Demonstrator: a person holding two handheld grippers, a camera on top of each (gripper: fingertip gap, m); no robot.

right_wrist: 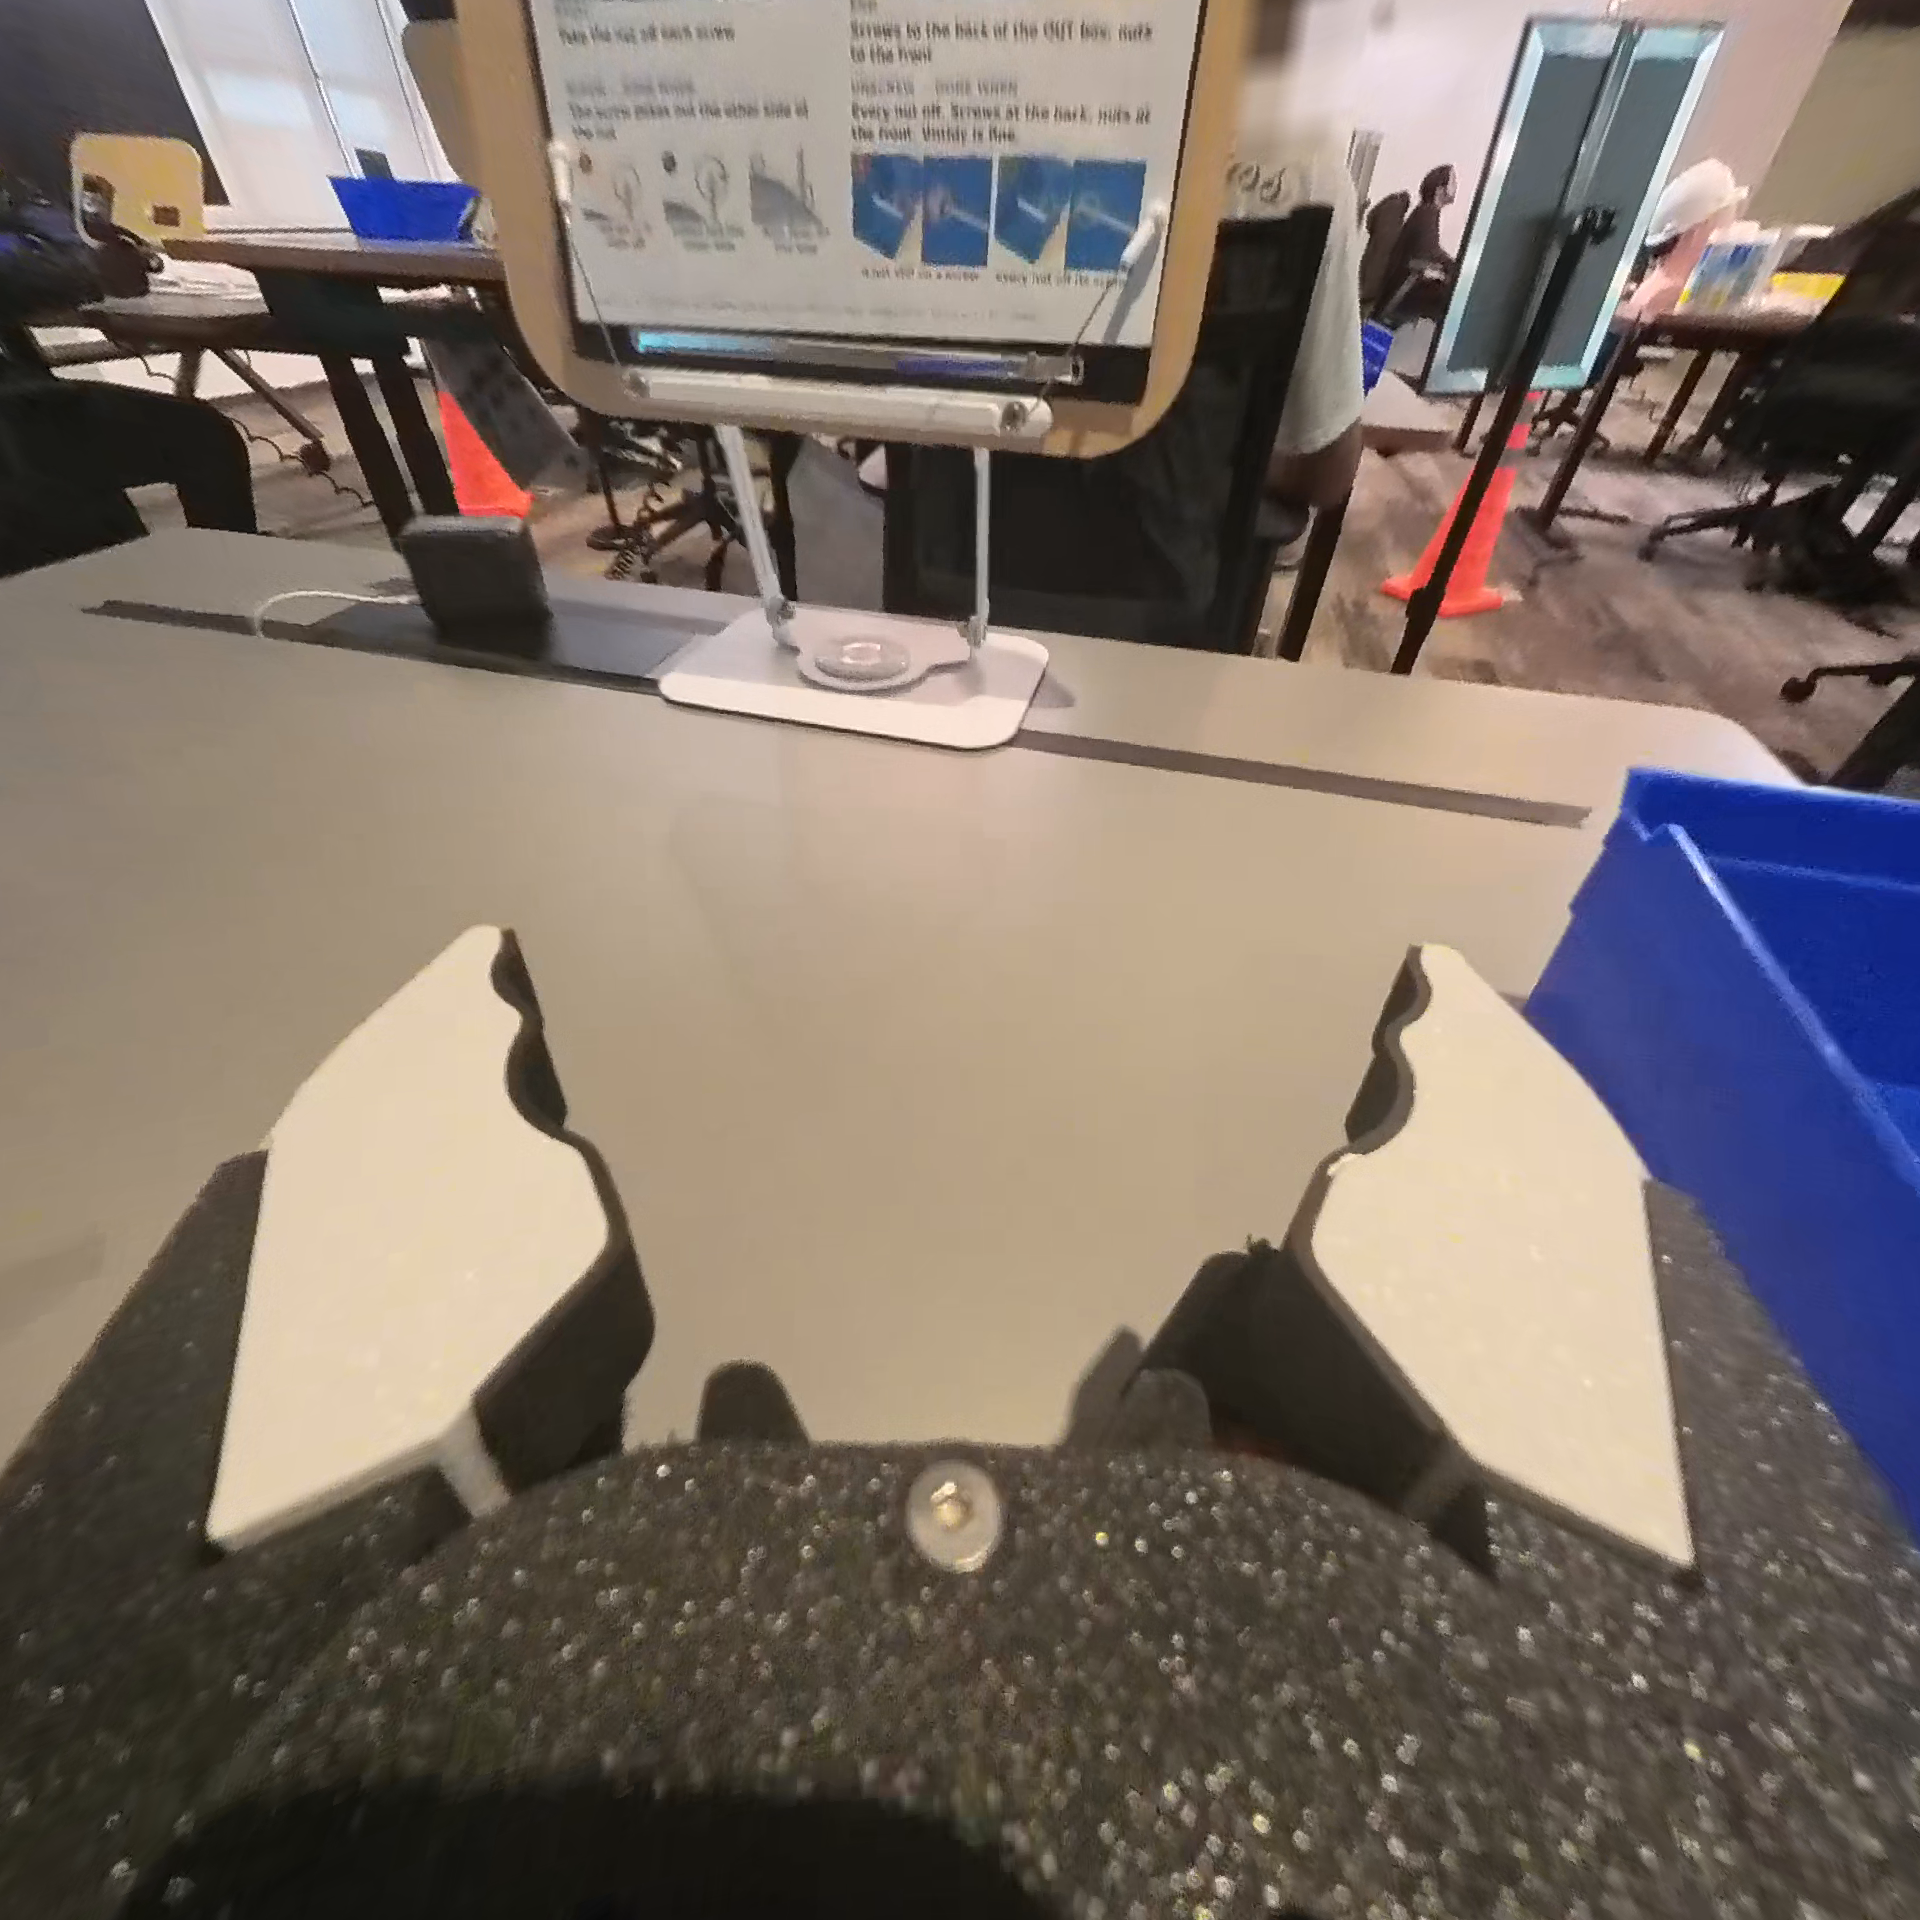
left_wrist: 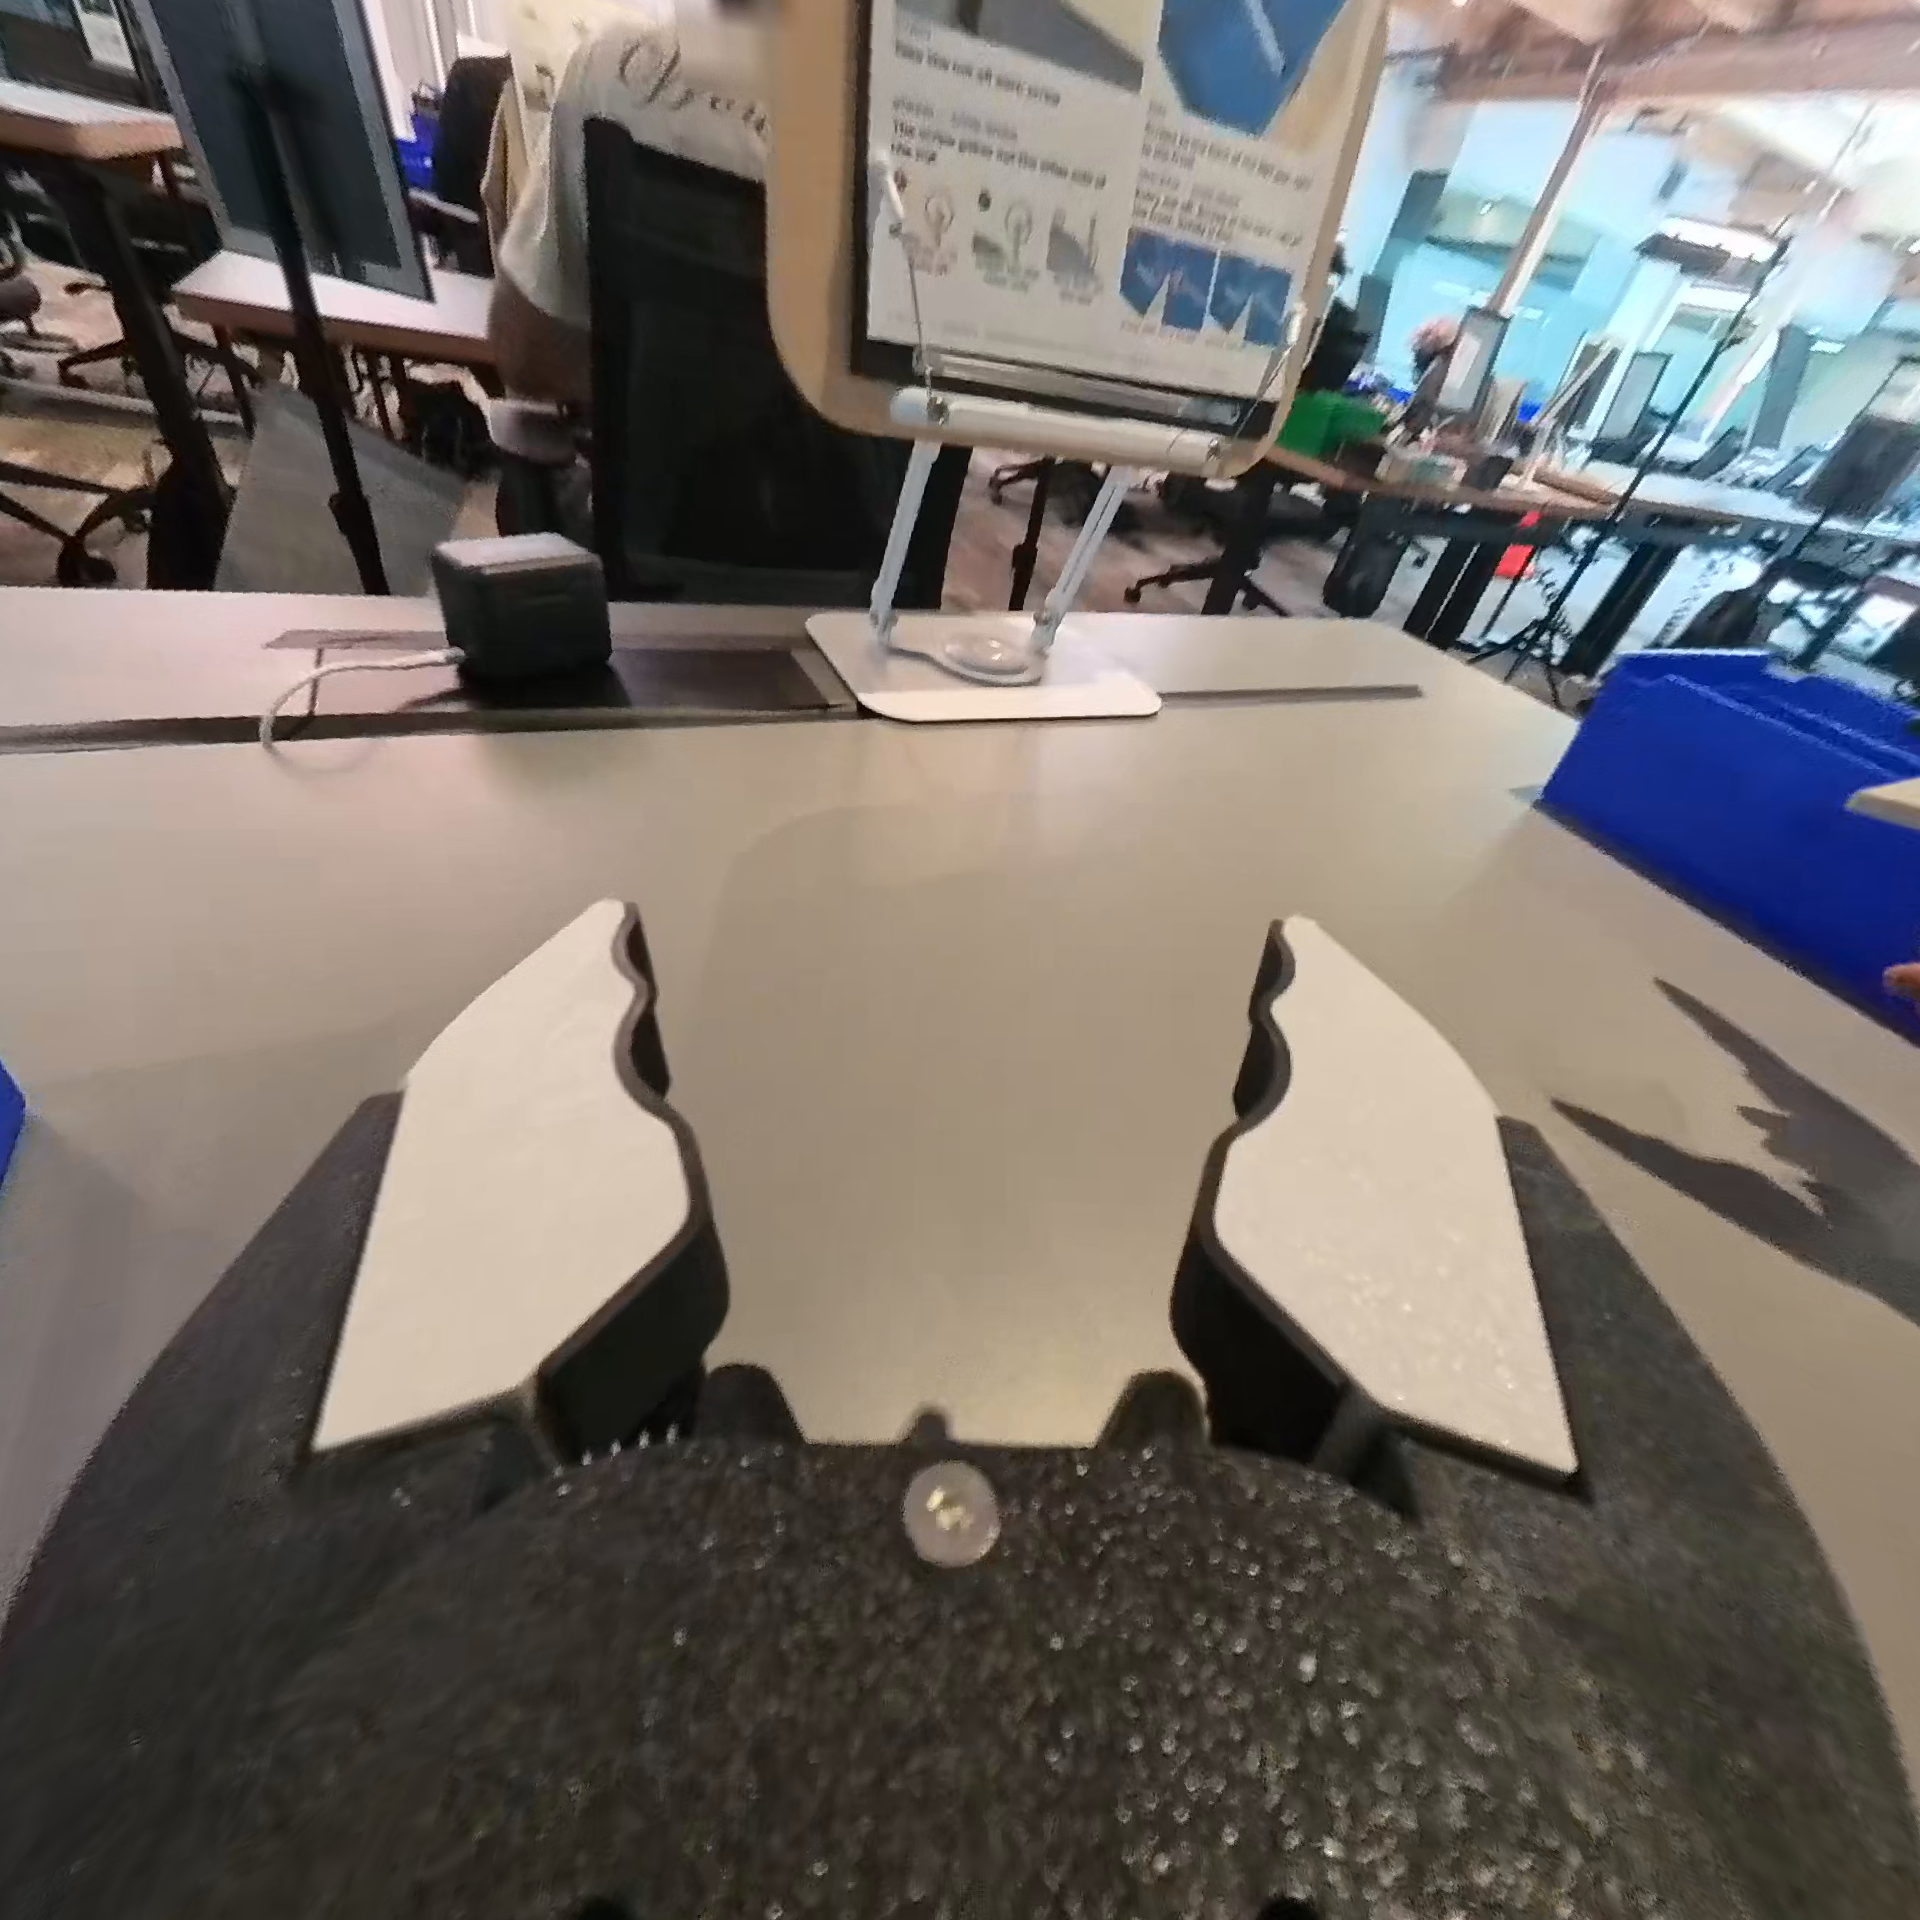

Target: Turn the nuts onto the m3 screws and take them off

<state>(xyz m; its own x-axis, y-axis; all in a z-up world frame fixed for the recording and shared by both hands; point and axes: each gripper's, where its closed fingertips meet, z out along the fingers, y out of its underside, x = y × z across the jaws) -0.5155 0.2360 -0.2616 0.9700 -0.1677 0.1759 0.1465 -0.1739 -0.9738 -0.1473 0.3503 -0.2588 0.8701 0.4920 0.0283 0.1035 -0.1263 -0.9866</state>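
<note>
My left gripper [left_wrist: 956, 971] released over bare grey worktop [left_wrist: 935, 831], my right gripper [right_wrist: 961, 997] released too, blue bin [right_wrist: 1766, 997] wall just right of it

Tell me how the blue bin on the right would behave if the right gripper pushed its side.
The blue bin looks like stiff moulded plastic, so it should hold its shape. On the smooth grey table it would probably slide, not tip.

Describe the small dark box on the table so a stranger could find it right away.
Start at the grey table and look to its far edge, where a screen on a stand rises. Just left of the stand's white base plate sits the dark box. It alone is a squat, dark cube with a white cable attached.
</note>
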